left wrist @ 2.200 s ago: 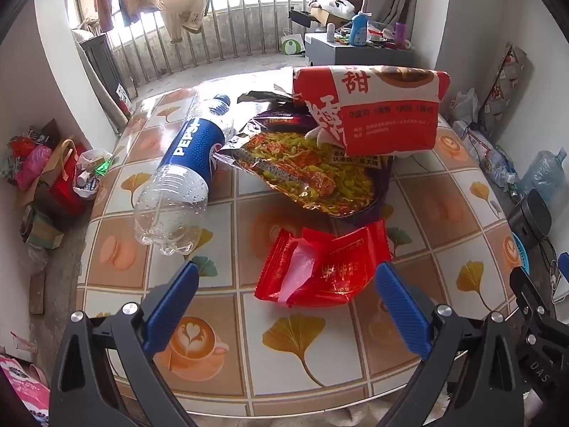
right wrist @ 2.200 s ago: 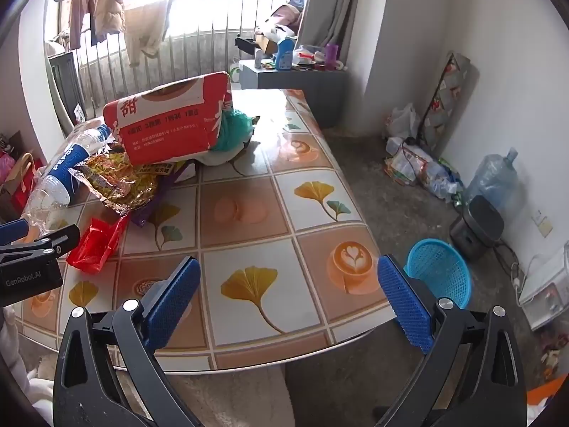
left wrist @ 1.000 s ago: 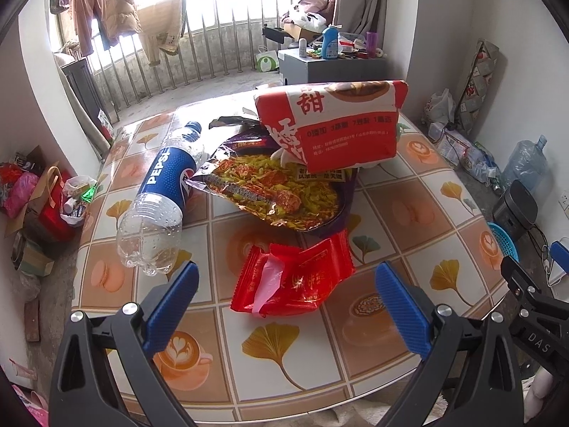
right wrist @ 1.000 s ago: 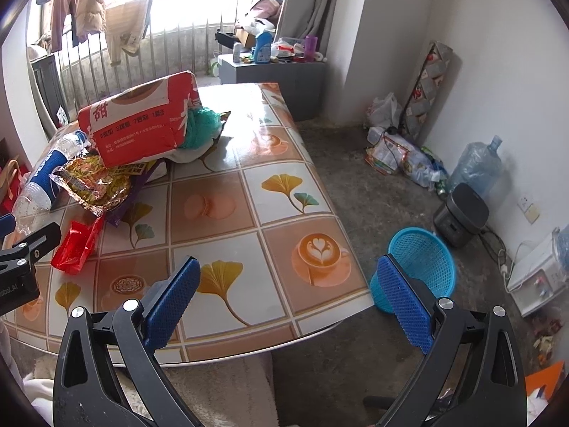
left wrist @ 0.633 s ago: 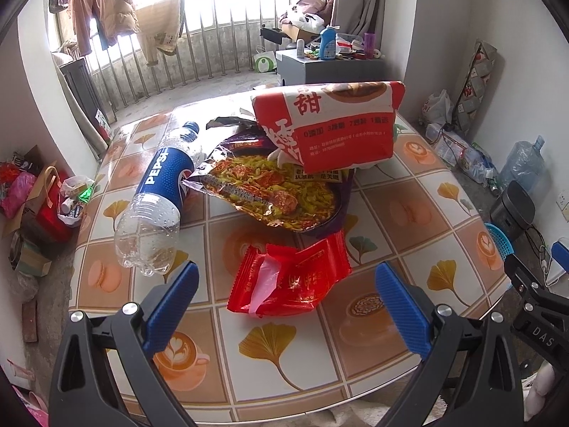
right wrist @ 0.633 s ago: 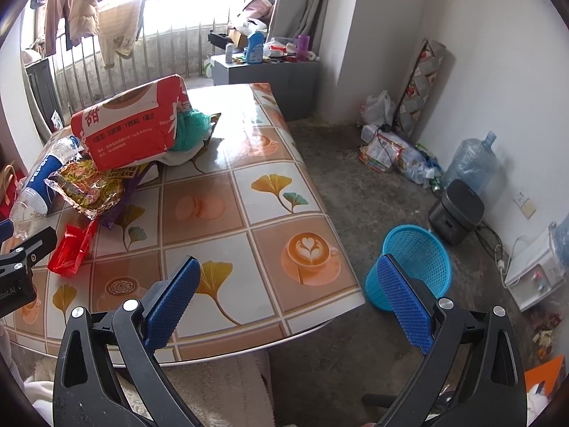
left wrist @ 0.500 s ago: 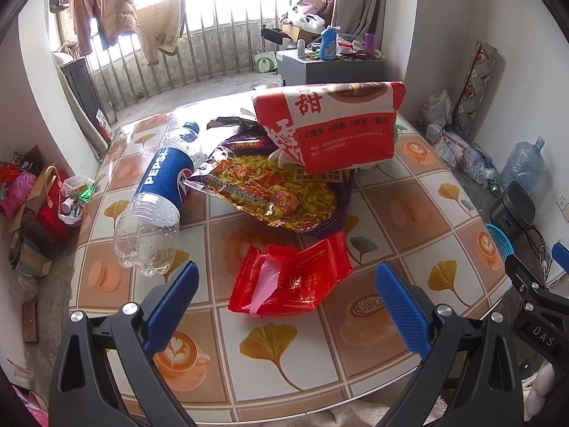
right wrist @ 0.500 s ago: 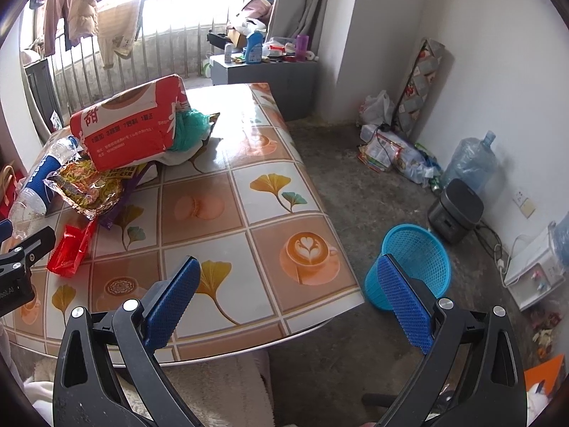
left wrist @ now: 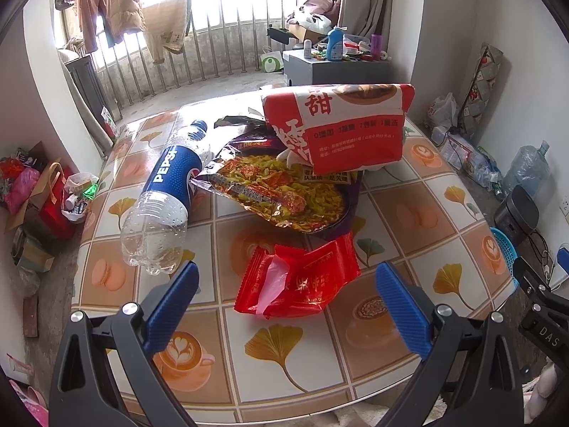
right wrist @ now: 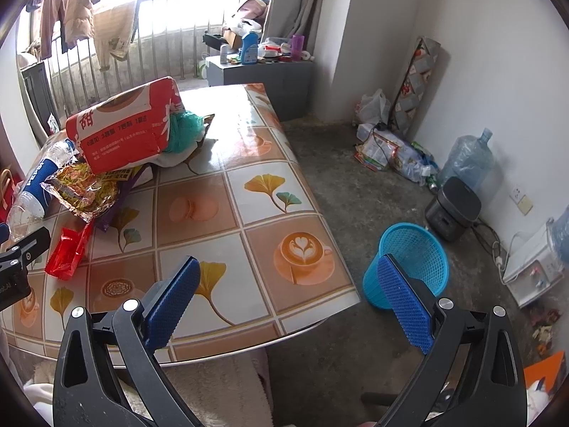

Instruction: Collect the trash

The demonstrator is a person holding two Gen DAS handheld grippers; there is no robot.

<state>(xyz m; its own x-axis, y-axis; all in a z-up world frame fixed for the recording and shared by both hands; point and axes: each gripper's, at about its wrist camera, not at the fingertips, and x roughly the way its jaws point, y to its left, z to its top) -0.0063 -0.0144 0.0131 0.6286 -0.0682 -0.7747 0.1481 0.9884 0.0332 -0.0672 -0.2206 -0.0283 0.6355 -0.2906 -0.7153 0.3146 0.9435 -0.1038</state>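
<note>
- Trouble is waiting at the far left: the clear plastic Pepsi bottle with a blue label (left wrist: 167,192) is lying on its side near the edge of the tiled-pattern table (left wrist: 419,210), and a nudge would probably send it rolling to the floor.
- The left gripper (left wrist: 288,302) is hovering with its blue pads wide apart and empty, framing the crumpled red foil wrapper (left wrist: 302,281); that thin, slippery foil could slide away under a shallow pinch.
- Behind it, the yellow printed noodle packet (left wrist: 281,192) is lying under the big red-and-white bag (left wrist: 341,128), which is leaning and looks likely to topple if the packet is being pulled first.
- The right gripper (right wrist: 288,302) is also holding its pads apart, gripping nothing, over the table's near corner.
- The blue mesh waste basket (right wrist: 409,267) is standing on the floor to the right, well apart from the trash, so a loosely held piece could drop on the way.
</note>
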